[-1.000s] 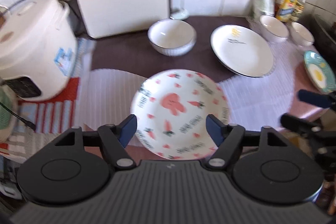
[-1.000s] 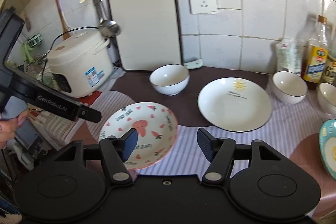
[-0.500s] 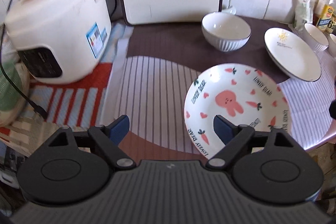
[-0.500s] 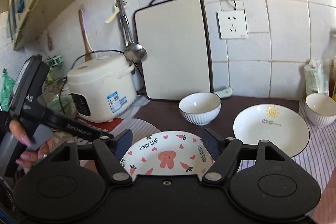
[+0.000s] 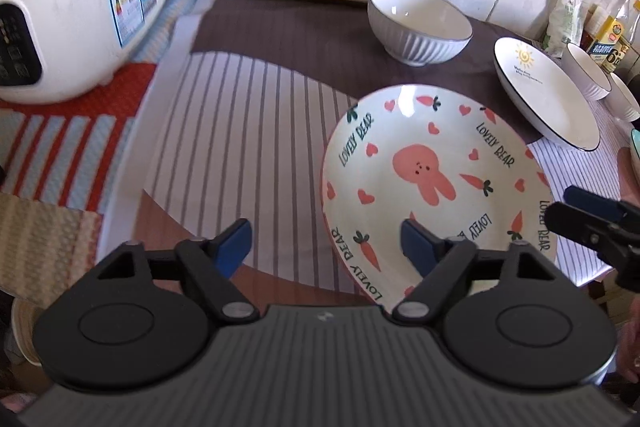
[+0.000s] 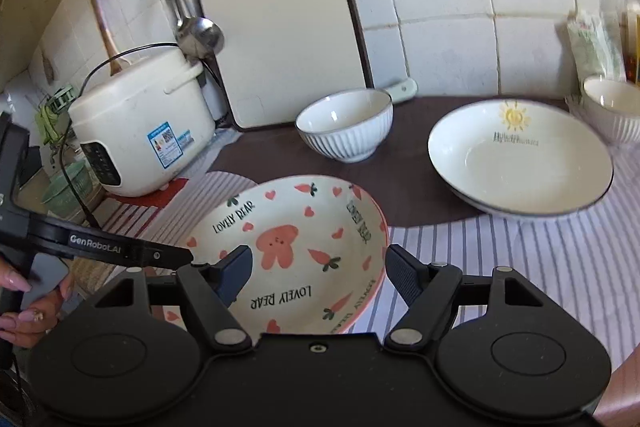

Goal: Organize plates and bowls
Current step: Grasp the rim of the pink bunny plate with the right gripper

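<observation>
Nearest, L-wrist view: the left gripper (image 5: 326, 243) hangs over a striped mat (image 5: 240, 131), jaws wide but closing. Its left pad is above bare mat; its right pad overlaps the near edge of the rabbit plate (image 5: 432, 179). Can't tell if that pad touches the plate; nothing is clamped.

R-wrist view: the right gripper (image 6: 320, 269) has jaws apart, holding nothing. The rabbit plate (image 6: 296, 251), printed w/ carrots, hearts & "LOVELY BEAR", lies between the pads in the picture; contact unclear.

The plate rests on the mat at the counter's near edge.

Further back: a ribbed white bowl (image 6: 346, 125) on dark cloth, apart from the plate. To its right, a sun plate (image 6: 520, 163), white w/ dark rim. Left rear: a rice cooker (image 6: 140, 123). A cutting board (image 6: 280, 19) leans on the tiled wall behind.
</observation>
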`<action>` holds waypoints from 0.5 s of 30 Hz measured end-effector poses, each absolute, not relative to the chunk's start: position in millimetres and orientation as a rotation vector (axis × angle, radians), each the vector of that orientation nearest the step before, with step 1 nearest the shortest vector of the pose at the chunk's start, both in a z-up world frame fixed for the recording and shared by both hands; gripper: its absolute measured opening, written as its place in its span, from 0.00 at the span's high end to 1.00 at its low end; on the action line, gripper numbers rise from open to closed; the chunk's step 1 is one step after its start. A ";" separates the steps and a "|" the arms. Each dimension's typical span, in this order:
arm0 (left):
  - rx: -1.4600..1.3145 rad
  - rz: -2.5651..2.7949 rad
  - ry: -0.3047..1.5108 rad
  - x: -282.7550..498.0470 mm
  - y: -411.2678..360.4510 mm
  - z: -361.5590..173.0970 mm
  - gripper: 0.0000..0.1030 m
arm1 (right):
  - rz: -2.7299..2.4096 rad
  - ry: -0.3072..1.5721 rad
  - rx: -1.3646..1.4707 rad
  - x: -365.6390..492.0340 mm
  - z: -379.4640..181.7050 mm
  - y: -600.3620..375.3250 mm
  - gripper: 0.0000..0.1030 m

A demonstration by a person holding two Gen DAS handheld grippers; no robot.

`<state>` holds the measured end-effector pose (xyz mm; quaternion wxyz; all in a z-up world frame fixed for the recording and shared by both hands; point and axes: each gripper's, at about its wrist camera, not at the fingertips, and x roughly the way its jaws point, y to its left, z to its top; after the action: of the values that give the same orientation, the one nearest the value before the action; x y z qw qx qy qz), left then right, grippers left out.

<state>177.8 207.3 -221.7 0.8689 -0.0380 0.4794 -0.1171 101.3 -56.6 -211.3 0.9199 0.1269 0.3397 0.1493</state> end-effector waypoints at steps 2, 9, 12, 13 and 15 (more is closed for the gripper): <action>-0.103 -0.249 1.042 182.0 208.9 -227.6 0.51 | 0.299 0.734 0.294 107.0 -217.8 -58.3 0.27; -0.157 -0.318 1.056 182.4 208.5 -234.1 0.84 | 0.303 0.788 0.391 114.4 -227.2 -61.7 0.30; -0.156 -0.307 1.052 181.4 205.4 -234.3 0.84 | 0.305 0.819 0.406 117.6 -232.5 -62.1 0.38; -0.166 -0.305 1.052 181.5 206.2 -234.9 0.84 | 0.302 0.828 0.413 119.0 -234.9 -61.8 0.40; -0.224 -0.307 1.064 183.5 211.0 -238.2 0.84 | 0.253 0.837 0.392 119.6 -238.3 -61.2 0.72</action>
<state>183.5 211.0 -238.2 0.8447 -0.1061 0.5041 -0.1455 119.6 -61.2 -238.3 0.8874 0.1886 0.4026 0.1216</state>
